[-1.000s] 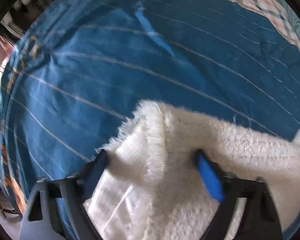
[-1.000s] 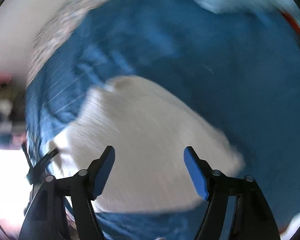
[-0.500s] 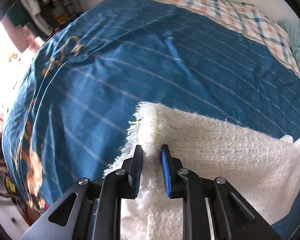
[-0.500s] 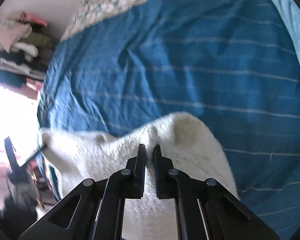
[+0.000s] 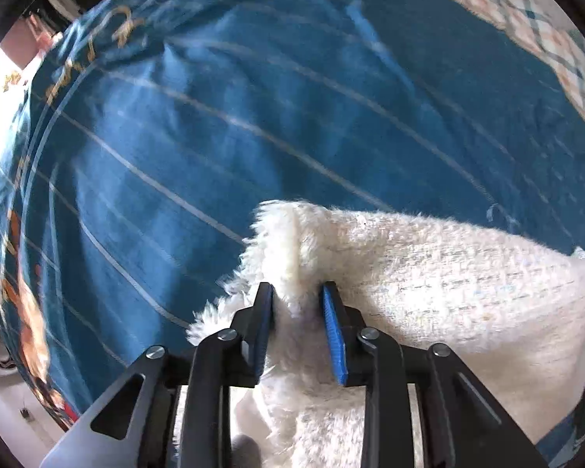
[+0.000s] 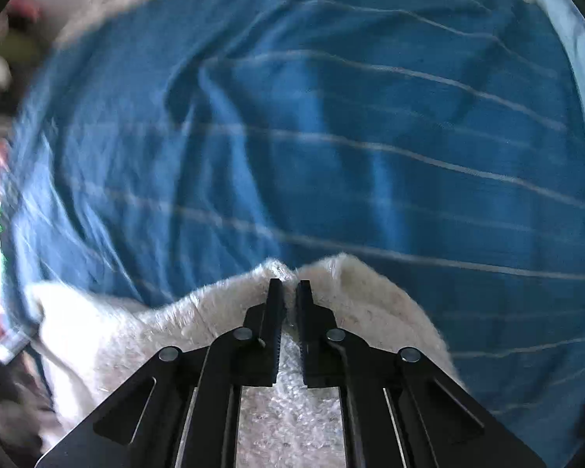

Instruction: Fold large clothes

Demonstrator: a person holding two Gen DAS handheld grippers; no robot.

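Note:
A fluffy white garment [image 5: 448,284] lies on the blue striped bedspread [image 5: 253,117]. My left gripper [image 5: 298,304] is shut on a bunched, fringed edge of the white garment, with thick fabric between its blue pads. In the right wrist view the same white garment [image 6: 156,323] stretches to the left, and my right gripper [image 6: 289,292] is shut on its upper edge, its fingers nearly touching. Both grippers hold the garment just above the bedspread [image 6: 331,136].
A checked pillow or sheet [image 5: 526,19] lies at the far right edge of the bed. A light blue cloth [image 6: 581,58] borders the bed's right side. Clothes and clutter [image 6: 4,58] sit beyond the bed's left edge, where bright light falls.
Both grippers closed on the white garment's edge during the last second. They now hold it, and both views have shifted slightly over the bedspread, with motion blur.

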